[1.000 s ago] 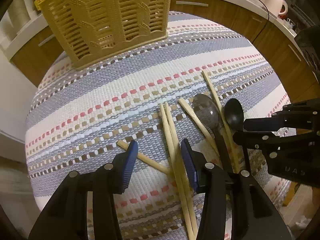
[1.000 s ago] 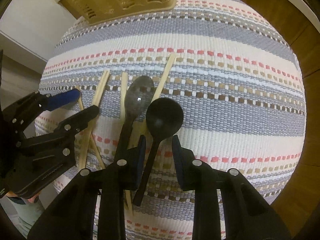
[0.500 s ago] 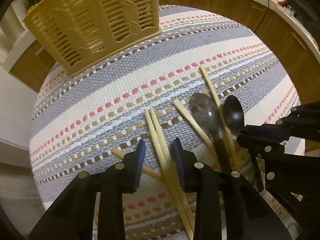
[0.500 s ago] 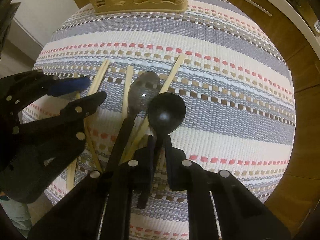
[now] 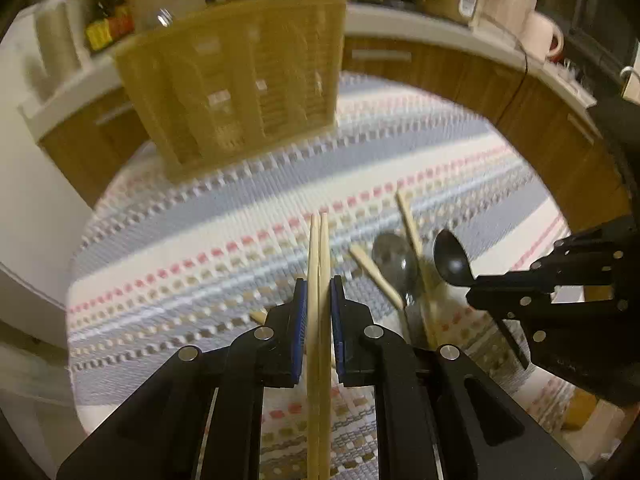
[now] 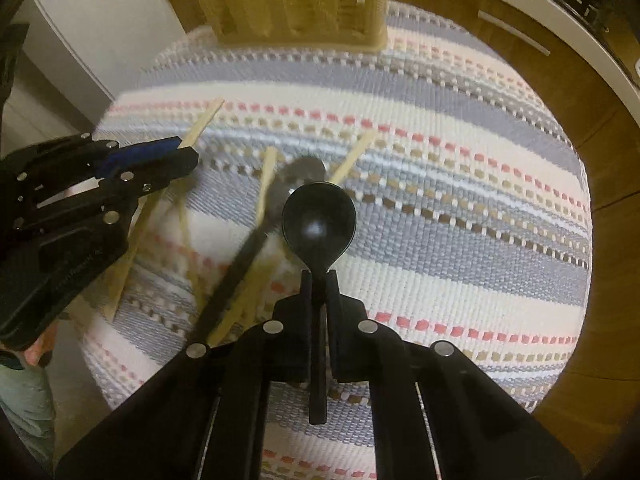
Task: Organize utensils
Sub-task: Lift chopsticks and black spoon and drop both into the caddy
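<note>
My left gripper (image 5: 319, 286) is shut on a pair of wooden chopsticks (image 5: 319, 248) and holds them lifted above the striped cloth (image 5: 224, 224). My right gripper (image 6: 319, 276) is shut on the handle of a black spoon (image 6: 319, 224), also lifted. A grey spoon (image 5: 390, 258) and several loose chopsticks (image 5: 408, 220) lie on the cloth between the grippers. The tan slotted utensil basket (image 5: 240, 80) stands at the far edge of the cloth, ahead of both grippers; it also shows in the right wrist view (image 6: 296, 0).
Wooden cabinets with a white counter (image 5: 440, 44) curve behind the table. A pink mug (image 5: 542, 36) and jars stand on the counter. The cloth's left edge drops off beside a white wall (image 5: 36, 200).
Both grippers closed: the left on the pair of chopsticks, the right on the black spoon. Both have lifted their loads off the cloth and tilted up toward the basket.
</note>
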Demonstrator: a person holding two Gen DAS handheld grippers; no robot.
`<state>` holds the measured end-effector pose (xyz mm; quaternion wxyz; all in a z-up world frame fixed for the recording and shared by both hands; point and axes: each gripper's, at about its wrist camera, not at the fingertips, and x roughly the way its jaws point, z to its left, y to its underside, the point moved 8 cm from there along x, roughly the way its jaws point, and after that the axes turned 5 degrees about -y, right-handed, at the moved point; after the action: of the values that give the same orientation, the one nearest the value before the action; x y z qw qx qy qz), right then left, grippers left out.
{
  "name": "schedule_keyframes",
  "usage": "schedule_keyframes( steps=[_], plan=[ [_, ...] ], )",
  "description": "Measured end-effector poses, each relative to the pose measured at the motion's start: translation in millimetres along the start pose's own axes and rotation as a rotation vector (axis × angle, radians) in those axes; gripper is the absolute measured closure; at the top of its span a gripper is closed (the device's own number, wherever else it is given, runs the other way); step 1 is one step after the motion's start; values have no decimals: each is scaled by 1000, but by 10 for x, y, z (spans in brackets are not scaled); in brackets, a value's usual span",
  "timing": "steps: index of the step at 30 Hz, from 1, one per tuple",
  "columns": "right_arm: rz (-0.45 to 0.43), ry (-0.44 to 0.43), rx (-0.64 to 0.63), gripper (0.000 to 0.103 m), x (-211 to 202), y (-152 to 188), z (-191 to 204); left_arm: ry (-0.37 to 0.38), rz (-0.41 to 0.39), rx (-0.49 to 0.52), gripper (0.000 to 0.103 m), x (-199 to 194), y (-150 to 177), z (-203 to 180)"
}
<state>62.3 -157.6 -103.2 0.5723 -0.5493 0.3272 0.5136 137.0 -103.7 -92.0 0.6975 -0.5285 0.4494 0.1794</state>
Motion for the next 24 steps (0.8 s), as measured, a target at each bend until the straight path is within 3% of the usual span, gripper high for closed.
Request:
schedule_keyframes(
  steps=[8,16,24],
  plan=[
    [-255,-40,-62,98,-817,-441,62,33,-216,-62,93,-786,-390,182],
    [-553,-70,-108,98,-1633,-1069,155,-1,-437,-117,93,-1398,-977,349],
    [-743,-55,-145,98,-1947,-1640,67,-23,-647,-150,93,-1835,-1619,387]
  ],
)
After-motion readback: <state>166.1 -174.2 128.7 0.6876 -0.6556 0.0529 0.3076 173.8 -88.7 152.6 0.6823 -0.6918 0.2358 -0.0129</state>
